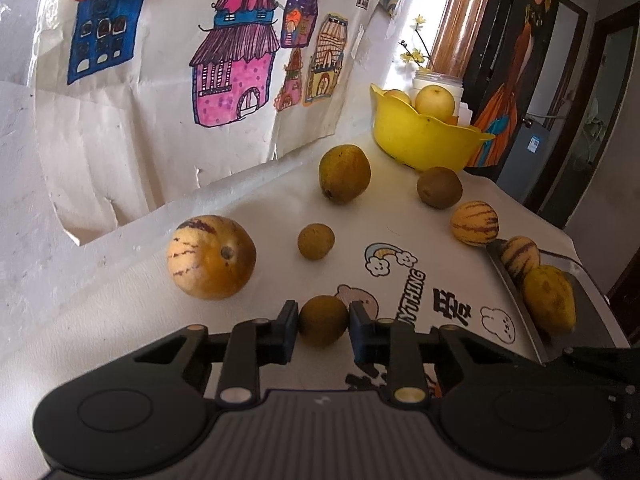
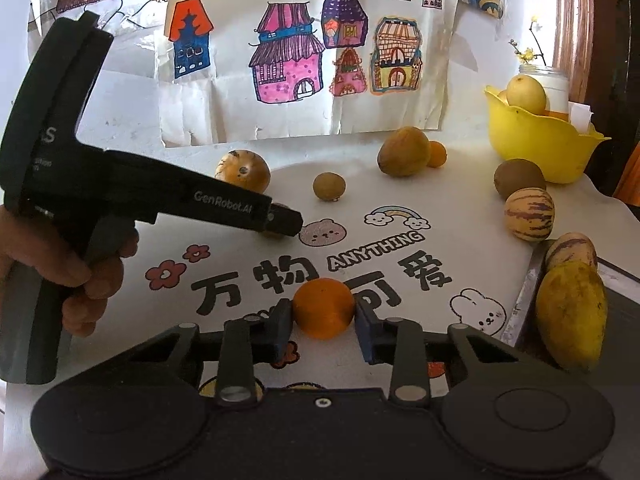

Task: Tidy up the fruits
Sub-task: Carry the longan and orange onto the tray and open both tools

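On the far left of the right wrist view, a hand [image 2: 80, 276] holds the left gripper [image 2: 286, 220] by its dark handle. White letters on its arm say "GenRobot.AI". In the left wrist view, its two blue pads sit tight on both sides of a small brown round fruit [image 1: 323, 321]. The fruit looks rough and dull.

Behind it lies a big striped melon [image 1: 211, 257]. It is round and smooth, pale yellow with thin purple lines. Near it is a little brown ball fruit [image 1: 316, 241], and farther back a bigger brown pear [image 1: 344, 173] shaped like an egg.

The white tablecloth [image 2: 248, 256] has cartoon pictures: a bear face, a rainbow with clouds, a bunny and red flowers. Big black letters read "万物可爱" and "ANYTHING".

On the wall hangs wrinkled paper [image 2: 304, 48] with bright drawn houses in pink, purple and blue.

The right gripper [image 2: 324, 324] has its pads pressed on an orange [image 2: 323, 307], which is round and smooth. It sits on the cloth near the front, over the black letters.

To the right are a fuzzy brown kiwi [image 2: 519, 178] and a small striped melon [image 2: 529, 214]. A shiny yellow plastic bowl [image 2: 532, 148] with a wavy rim holds a pale round pear [image 2: 526, 94]. At the far right, a metal tray [image 2: 524, 300] holds one more striped fruit [image 2: 570, 250] and a long yellow fruit [image 2: 572, 316].
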Available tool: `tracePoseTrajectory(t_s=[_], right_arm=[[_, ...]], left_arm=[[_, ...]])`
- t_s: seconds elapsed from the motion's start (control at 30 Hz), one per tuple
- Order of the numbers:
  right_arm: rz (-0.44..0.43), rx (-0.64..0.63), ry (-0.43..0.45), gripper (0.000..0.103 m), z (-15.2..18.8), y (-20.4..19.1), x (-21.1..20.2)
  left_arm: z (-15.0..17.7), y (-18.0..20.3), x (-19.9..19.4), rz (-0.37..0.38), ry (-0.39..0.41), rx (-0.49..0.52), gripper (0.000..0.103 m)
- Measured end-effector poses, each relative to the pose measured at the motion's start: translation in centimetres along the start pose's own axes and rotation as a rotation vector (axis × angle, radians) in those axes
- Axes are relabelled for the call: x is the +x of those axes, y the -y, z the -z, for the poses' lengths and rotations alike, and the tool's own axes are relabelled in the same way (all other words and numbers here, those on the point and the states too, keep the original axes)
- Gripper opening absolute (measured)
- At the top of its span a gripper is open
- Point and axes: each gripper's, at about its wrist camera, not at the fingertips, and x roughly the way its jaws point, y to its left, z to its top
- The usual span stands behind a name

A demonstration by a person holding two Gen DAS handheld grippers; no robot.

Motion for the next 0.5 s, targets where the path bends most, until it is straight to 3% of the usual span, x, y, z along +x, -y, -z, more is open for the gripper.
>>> tracePoseTrajectory(t_s=[0.17,0.37,0.5], right_arm=[[0.025,0.004,0.013,0.036,0.6,0.0,-1.1],[0.077,0.097,0.058,0.036,1.8,1.8,-4.5],[0.136,0.162,0.088,0.036,2.9,3.5,-7.1]], left_arm=[[0.5,0.5,-0.9,0.019,-0.017,-0.015,0.029],[1.2,1.5,-1.9,0.052,-0.022,-0.017,0.029],[1.6,2.7,-2.5,0.121,-0.019,-0.049,0.029]])
